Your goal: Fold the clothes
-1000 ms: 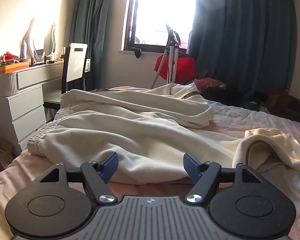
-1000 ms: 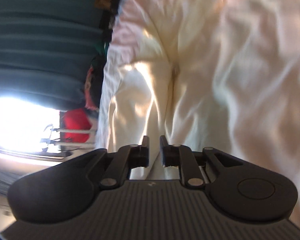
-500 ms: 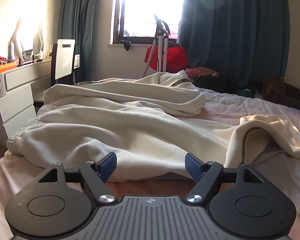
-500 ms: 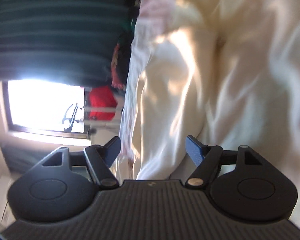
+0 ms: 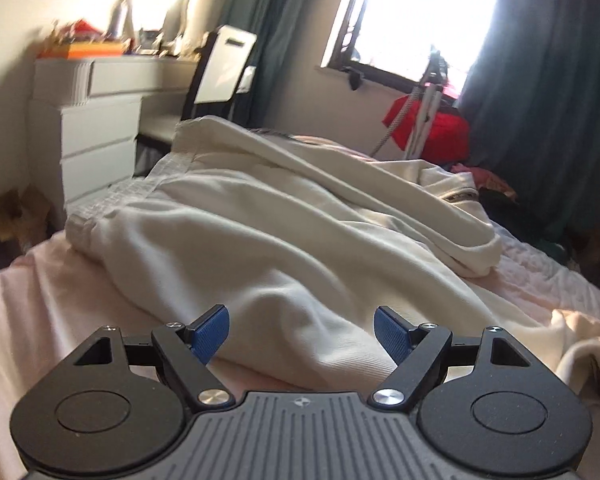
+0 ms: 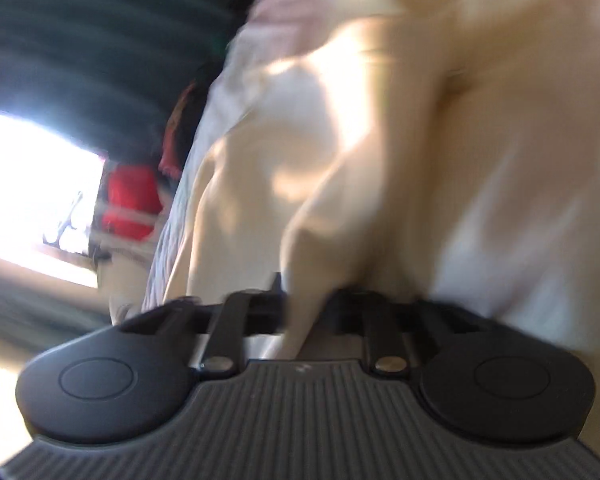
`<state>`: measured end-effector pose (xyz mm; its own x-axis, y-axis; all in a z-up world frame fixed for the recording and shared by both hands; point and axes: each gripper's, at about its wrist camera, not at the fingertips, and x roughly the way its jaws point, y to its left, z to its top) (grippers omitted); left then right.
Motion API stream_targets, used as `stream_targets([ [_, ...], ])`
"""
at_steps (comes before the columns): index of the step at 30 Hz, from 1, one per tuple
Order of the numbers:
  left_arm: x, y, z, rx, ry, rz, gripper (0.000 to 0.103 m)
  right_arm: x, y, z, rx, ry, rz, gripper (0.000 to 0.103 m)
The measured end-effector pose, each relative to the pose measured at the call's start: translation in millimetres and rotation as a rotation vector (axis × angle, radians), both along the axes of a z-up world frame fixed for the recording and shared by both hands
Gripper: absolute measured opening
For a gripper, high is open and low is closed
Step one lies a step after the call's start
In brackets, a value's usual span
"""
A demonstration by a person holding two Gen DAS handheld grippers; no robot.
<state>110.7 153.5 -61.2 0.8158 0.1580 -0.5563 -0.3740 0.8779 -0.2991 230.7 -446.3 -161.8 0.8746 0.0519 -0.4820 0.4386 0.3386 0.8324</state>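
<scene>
The soft, limp cream garment (image 5: 284, 248) is pinched—seemingly, through blur—by the right gripper (image 6: 306, 312), while the left gripper (image 5: 302, 334) is held agape—its near hem best taken.

a: what colour is the garment (image 5: 284, 240)?
b: cream, plain, with a ribbed band at its hem. it lies on a pale pink bed sheet (image 5: 40, 312).
a: and the left gripper (image 5: 302, 334)?
b: black, with blue ridged pads (image 5: 208, 334) and a grey grooved body. the right gripper (image 6: 304, 308) looks all black over grey.
a: the room?
b: dark teal curtains (image 5: 548, 92), white drawers (image 5: 96, 140), a red bag (image 5: 440, 132).
</scene>
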Motion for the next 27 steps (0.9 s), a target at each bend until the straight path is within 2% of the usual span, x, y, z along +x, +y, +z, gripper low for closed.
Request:
stream_targets([
  [3, -6.5, 34.7, -2.9, -0.183, 0.026, 0.089, 0.081, -12.0, -19.9, 4.0, -0.035, -0.002, -0.084, 0.012],
  [7, -22.2, 77.8, -0.2, -0.399, 0.022, 0.172, 0.082, -28.0, -46.5, 9.4, -0.082, -0.004, -0.195, 0.008],
  [12, -34.4, 123.0, -9.7, -0.593, 0.040, 0.241, 0.086, -43.5, -70.9, 4.4, -0.054, 0.039, -0.247, 0.009],
  [16, -29.0, 149.2, -28.2, -0.737, 0.042, 0.285, 0.086, -46.1, -91.8, -12.8, -0.032, 0.019, -0.236, 0.013],
  [18, -23.3, 158.2, -31.4, -0.762, 0.034, 0.289, 0.085, -47.7, -101.8, -22.5, -0.023, 0.000, -0.267, 0.022],
  [21, -17.3, 168.0, -28.8, -0.728, -0.012, 0.292, 0.084, -48.6, -112.1, -43.0, 0.059, -0.062, -0.291, 0.024],
  [22, -16.0, 171.0, -27.5, -0.704, -0.031, 0.295, 0.080, -47.7, -113.9, -44.8, 0.064, -0.075, -0.295, 0.024],
  [24, -14.7, 177.6, -25.1, -0.635, -0.073, 0.310, 0.075, -39.7, -116.3, -41.6, 0.013, -0.064, -0.282, 0.024],
  [27, -9.2, 188.5, -34.0, -0.657, -0.071, 0.306, 0.075, -29.6, -119.1, -33.3, -0.085, -0.038, -0.246, 0.025],
])
